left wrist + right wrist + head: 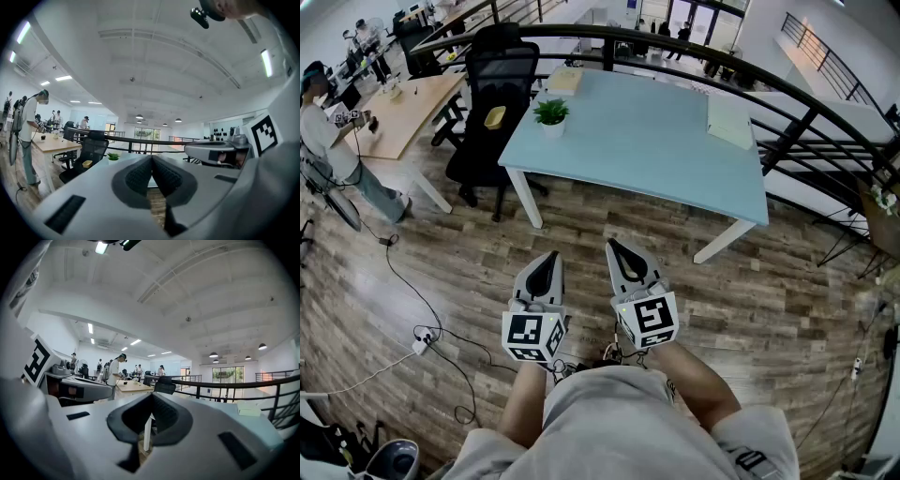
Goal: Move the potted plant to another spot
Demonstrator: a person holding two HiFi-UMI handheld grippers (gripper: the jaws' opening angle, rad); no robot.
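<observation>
Left gripper and right gripper: side by side, held level, short of the near edge of the light-blue table, over the plank floor. Jaws of each pressed together at the tips, nothing between them; the same reading in the left gripper view and the right gripper view.

Potted plant: small, with a tuft of green pointed leaves in a short white pot. Upright on the table top, close to its left edge, toward the far-left corner. Untouched, well apart from both grippers: beyond the table's near-left corner, ahead and left of the left gripper, farther still from the right one. Seen small past the closed jaws in the left gripper view.

Also on the table: flat white box near the right edge. Black office chair just beside the table's left edge.
</observation>
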